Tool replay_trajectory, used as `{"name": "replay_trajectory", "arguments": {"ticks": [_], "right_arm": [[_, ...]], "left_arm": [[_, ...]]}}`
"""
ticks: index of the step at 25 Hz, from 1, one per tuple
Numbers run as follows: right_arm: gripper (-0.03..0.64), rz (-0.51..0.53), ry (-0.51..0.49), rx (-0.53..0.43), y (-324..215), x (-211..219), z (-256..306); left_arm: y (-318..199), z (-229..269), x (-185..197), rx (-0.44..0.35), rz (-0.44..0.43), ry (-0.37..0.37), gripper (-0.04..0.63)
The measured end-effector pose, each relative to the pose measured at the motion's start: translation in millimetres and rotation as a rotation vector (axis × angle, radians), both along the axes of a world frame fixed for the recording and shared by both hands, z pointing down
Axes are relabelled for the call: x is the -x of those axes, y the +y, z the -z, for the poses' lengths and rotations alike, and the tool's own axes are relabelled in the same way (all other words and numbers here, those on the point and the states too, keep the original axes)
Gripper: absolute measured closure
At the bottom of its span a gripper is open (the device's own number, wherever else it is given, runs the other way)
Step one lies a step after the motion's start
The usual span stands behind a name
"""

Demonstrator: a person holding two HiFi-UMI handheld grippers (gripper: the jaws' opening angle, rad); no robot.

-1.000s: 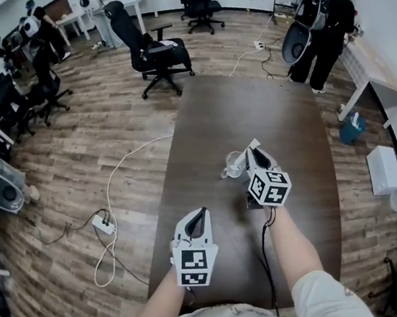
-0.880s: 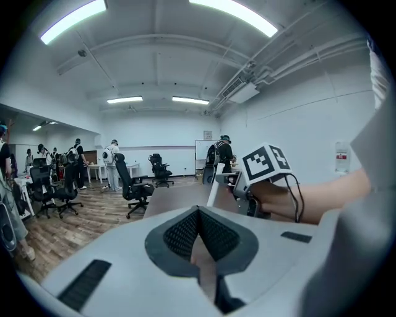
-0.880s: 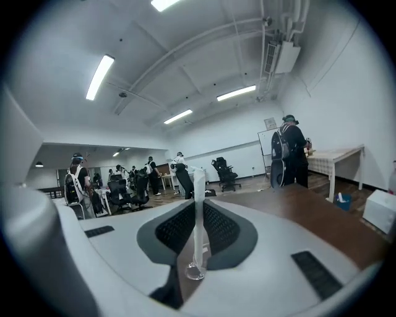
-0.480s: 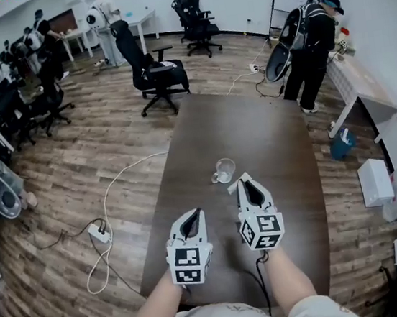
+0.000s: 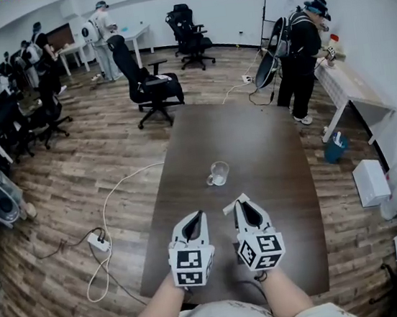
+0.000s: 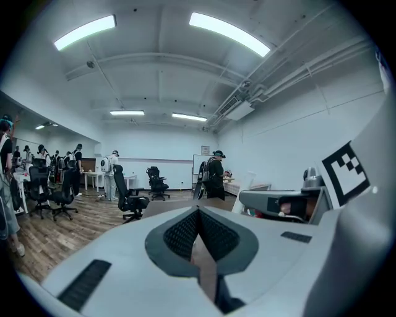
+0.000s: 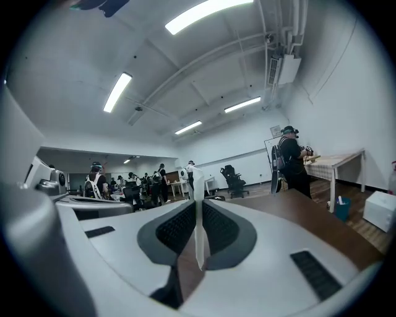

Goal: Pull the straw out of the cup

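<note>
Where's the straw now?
The straw is pinched in the right gripper's shut jaws, low in the head view near the person. It is outside the cup, which stands farther up the table.

Head view: only a short white tip of the straw (image 5: 231, 206) peeks past the right gripper (image 5: 242, 203); the rest is tucked under its jaws. The cup (image 5: 218, 173) is too small to read what's inside. The person's arms (image 5: 164, 307) run off the bottom edge, and the torso covers the bench's (image 5: 269, 145) near edge.
</note>
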State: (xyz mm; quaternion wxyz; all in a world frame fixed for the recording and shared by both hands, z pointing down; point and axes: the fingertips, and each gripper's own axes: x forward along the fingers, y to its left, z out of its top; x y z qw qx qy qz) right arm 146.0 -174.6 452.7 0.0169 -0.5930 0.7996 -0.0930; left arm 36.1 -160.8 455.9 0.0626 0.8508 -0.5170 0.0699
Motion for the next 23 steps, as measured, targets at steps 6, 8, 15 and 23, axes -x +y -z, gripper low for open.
{"name": "replay_trajectory", "arguments": {"ticks": [6,8,15,23], "right_arm": [[0.568,0.009,0.013,-0.016,11,5,7],[0.568,0.014,0.016,-0.022,14,7,9],[0.568,0.032,0.019,-0.037,22,16,14],[0.568,0.043,0.024,-0.049,17,17,20]], "left_arm": [[10,0,-4,-0.008,-0.018,-0.008,0.595],[15,2,-4,-0.013,-0.02,-0.008,0.595],[22,6,-3,-0.017,-0.033,0.001,0.595],[16,8,-6,-0.023,-0.034,-0.006,0.595]]}}
